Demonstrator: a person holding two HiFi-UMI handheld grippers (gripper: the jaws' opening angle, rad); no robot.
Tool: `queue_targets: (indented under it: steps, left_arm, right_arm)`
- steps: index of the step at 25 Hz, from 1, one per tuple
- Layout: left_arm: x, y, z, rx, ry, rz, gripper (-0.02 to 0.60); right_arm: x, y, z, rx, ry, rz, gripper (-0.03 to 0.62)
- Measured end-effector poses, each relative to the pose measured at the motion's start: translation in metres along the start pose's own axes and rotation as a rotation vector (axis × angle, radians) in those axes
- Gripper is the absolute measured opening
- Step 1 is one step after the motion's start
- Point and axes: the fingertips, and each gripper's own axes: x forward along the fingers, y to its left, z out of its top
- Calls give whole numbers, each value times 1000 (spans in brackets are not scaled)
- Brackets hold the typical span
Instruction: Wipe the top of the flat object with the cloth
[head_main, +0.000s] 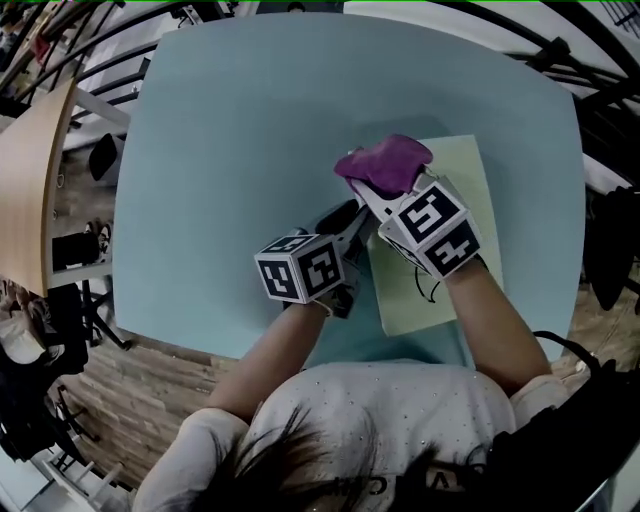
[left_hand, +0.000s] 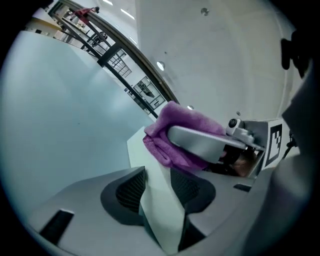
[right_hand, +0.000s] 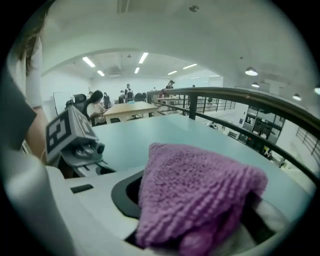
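The right gripper (head_main: 378, 196) pinches a purple cloth (head_main: 386, 163) between its jaws, the cloth bulging over them above the upper left part of a pale green sheet (head_main: 412, 296). The sheet lies right of centre on the light blue table (head_main: 240, 140). The left gripper (left_hand: 157, 194) sits at the sheet's left edge, jaws spread, with the sheet showing in the gap between them.

Even, bright light from ceiling strips (right_hand: 89, 61), soft shadows, strong fisheye bending, dark corners, near parts blurred.
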Motion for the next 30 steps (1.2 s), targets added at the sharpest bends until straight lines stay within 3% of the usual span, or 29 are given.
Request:
queue_targets:
  steps: [3, 8, 19, 30]
  left_arm:
    - [-2, 2, -1, -21, 1, -16, 158]
    - [-2, 3, 0, -19, 2, -28, 153]
    - [-2, 5, 6, -49, 13, -64, 144]
    - [-1, 7, 9, -58, 17, -75, 141]
  right_arm:
    - [9, -2, -15, -66, 62, -39, 32]
    - [-2, -37, -30, -63, 89, -154, 32]
    - [-77, -140, -95, 142, 133, -457, 32]
    - [-111, -177, -121, 227, 134, -594, 32]
